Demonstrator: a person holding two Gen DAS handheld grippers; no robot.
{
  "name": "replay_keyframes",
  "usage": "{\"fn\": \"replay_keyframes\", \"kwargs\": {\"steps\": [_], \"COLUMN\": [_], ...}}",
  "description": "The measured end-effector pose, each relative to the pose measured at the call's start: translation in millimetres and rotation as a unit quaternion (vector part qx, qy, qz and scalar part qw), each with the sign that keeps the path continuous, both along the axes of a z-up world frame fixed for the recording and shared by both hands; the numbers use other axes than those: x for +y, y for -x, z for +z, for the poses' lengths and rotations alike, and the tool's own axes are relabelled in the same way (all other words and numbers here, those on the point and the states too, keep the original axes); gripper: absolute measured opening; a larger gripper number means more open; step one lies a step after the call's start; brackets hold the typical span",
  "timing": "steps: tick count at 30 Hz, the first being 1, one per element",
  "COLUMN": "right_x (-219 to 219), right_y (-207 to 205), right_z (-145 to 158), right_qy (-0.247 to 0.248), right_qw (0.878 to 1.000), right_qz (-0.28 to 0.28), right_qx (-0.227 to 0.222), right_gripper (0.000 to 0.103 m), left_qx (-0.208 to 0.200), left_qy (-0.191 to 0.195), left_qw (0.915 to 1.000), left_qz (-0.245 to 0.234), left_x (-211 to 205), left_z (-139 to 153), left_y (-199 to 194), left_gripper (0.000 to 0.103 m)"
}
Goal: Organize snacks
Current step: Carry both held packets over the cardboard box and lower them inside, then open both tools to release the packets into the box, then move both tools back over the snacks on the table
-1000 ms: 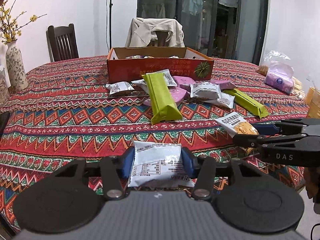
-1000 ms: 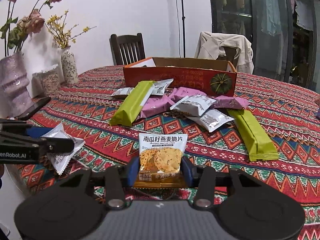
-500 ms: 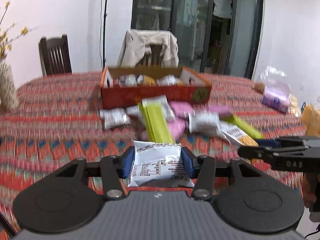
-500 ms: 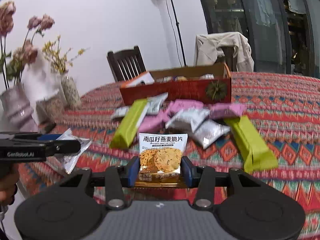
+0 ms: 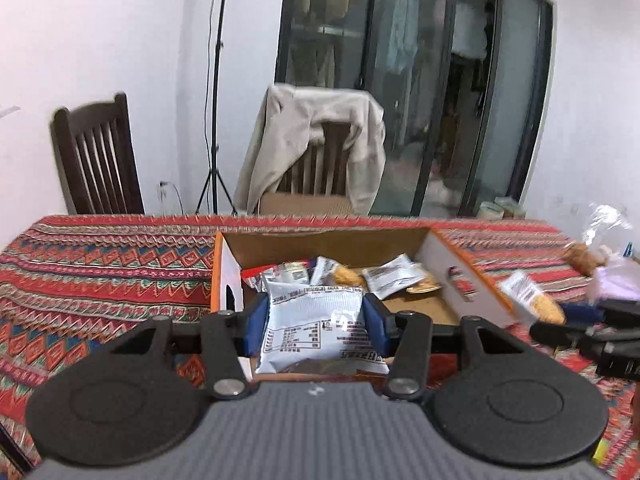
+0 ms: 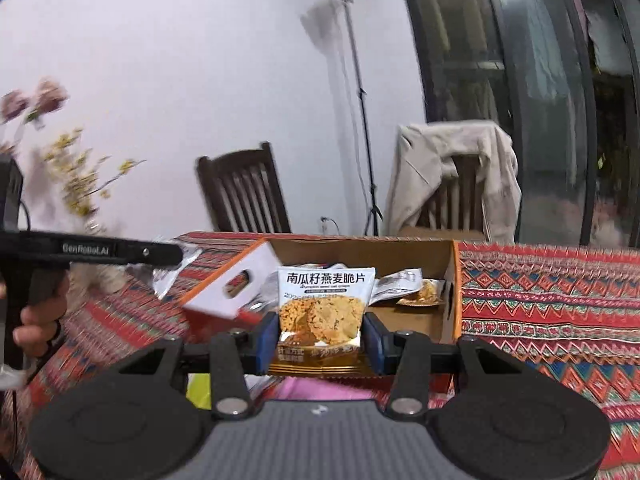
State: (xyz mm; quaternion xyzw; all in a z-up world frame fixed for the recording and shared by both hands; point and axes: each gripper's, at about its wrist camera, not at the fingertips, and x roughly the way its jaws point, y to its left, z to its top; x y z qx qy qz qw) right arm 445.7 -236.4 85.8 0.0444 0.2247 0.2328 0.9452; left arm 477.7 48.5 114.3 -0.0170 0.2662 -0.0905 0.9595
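Left wrist view: the left tool [image 5: 316, 326] is clamped on the side edges of a white snack packet [image 5: 314, 322], held above the near wall of the open cardboard box [image 5: 444, 252], evidently for release inside; its long axis runs away from the camera toward the box.

Right wrist view: the right tool [image 6: 320, 338] grips an oat crisp packet [image 6: 325, 304] likewise, upright with its printed face toward the camera and top edge up, at the box's near edge above the counter [image 6: 552, 304].

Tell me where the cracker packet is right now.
The cracker packet is clamped in the right gripper, held over the near edge of the cardboard box.
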Motion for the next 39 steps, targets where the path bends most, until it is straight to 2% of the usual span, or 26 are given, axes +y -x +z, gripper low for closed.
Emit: {"fn": "replay_keyframes", "kwargs": {"steps": [5,9,11,14,18,21,23,29,35,39], "right_x": [5,15,21,27,32,32,28,14,-4,-17], "right_y": [-77,-119,-130,-132,-129,-123,-117,-84,-23,29], "right_z": [-12,-35,-46,-53,-55,-52,-46,-12,26,40], "right_qy": [0.037,0.089,0.118,0.133,0.146,0.140,0.138,0.121,0.104,0.090], "right_qw": [0.998,0.992,0.988,0.986,0.984,0.984,0.985,0.988,0.992,0.993], "right_qz": [-0.039,-0.068,-0.075,-0.080,-0.083,-0.086,-0.087,-0.088,-0.074,-0.062], "right_qx": [0.032,0.065,0.069,0.069,0.064,0.063,0.057,0.025,-0.011,-0.033], "right_gripper": [0.044,0.044,0.044,0.045,0.047,0.048,0.052,0.055,0.069,0.087], "left_qx": [0.051,0.063,0.066,0.073,0.068,0.056,0.048,0.017,-0.021,-0.056], "left_qy": [-0.027,-0.047,-0.052,-0.067,-0.065,-0.065,-0.065,-0.057,-0.041,-0.033], "left_qw": [0.9981,0.9967,0.9963,0.9951,0.9956,0.9963,0.9968,0.9982,0.9988,0.9977], "left_qz": [0.021,0.021,0.015,0.004,0.001,0.002,0.003,0.010,0.016,0.018], "left_x": [2,1,0,-2,-3,-2,-1,1,3,-1], "left_z": [-39,-62,-69,-76,-71,-60,-51,-16,17,25], "left_y": [-57,-66,-67,-65,-57,-48,-42,-6,58,116], "left_gripper": [0.051,0.055,0.058,0.059,0.071,0.076,0.077,0.082,0.088,0.097]}}
